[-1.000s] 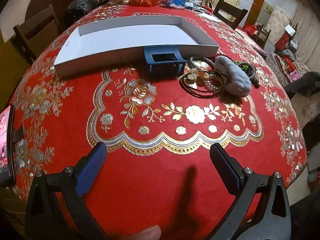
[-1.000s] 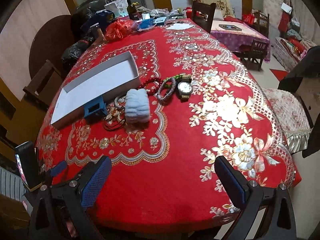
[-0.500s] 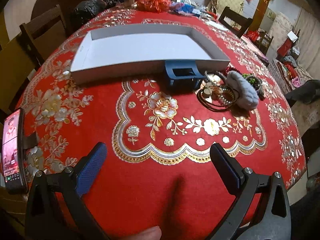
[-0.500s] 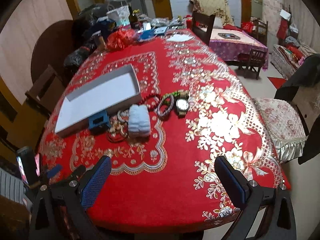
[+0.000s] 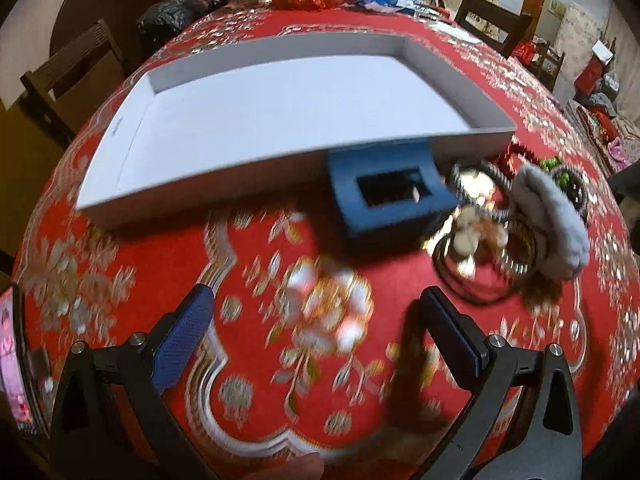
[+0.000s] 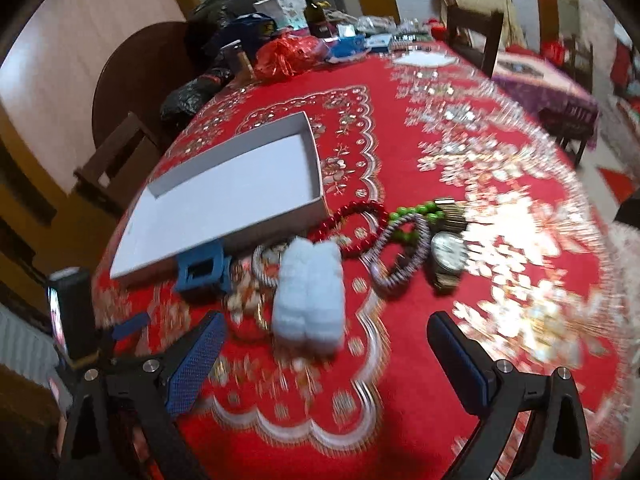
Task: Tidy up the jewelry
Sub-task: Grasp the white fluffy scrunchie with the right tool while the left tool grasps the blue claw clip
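A shallow white box (image 5: 280, 120) lies open on the red tablecloth; it also shows in the right wrist view (image 6: 224, 196). A blue hair claw (image 5: 390, 196) (image 6: 202, 272) sits against its near wall. Right of it lie a fluffy grey scrunchie (image 5: 552, 220) (image 6: 308, 292), thin bangles (image 5: 484, 256), a red bead bracelet (image 6: 352, 224), a green bead bracelet (image 6: 416, 216), a striped bangle (image 6: 400, 256) and a wristwatch (image 6: 448, 252). My left gripper (image 5: 316, 328) is open and empty, short of the claw. My right gripper (image 6: 324, 356) is open and empty, just before the scrunchie.
A phone on a stand (image 6: 70, 312) stands at the table's left edge. Bags, a bottle and packets (image 6: 288, 52) crowd the far end. Wooden chairs (image 5: 76, 68) stand at the left and far sides.
Both grippers have moved forward over the table toward the jewelry; the box, claw and scrunchie now appear much closer. Both stay open.
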